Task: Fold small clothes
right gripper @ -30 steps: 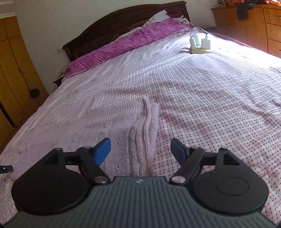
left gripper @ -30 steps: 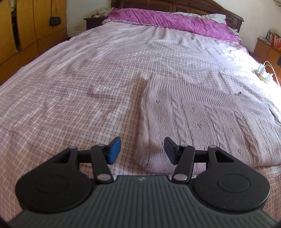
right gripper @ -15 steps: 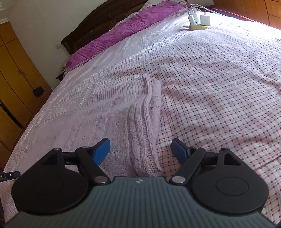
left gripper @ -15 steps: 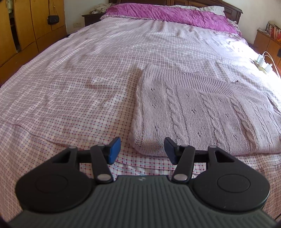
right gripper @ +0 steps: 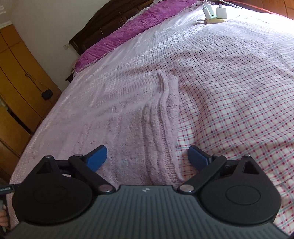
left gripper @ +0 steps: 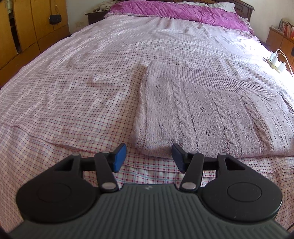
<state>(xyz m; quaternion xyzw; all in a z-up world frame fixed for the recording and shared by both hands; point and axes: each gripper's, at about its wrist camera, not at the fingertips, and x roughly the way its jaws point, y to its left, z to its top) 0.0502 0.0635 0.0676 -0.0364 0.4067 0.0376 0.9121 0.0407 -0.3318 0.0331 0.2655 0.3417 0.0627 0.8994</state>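
Both tools gaping, empty: left tool (left gripper: pixel 149 156) faces the knit sweater (left gripper: pixel 211 114) near-left corner at 12 o'clock; right tool (right gripper: pixel 148 156) straddles its right edge. Pinch every layer at each corner, lift evenly over the bed (left gripper: pixel 73 82).

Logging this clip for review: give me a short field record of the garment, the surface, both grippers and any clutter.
garment: pale pink cable-knit sweater, lying flat, folded edge on its right side
surface: checked bedsheet
left gripper: open, empty, facing the sweater's near left corner
right gripper: open, empty, over the sweater's right edge
clutter: power strip with chargers further up the bed
far end: magenta cover
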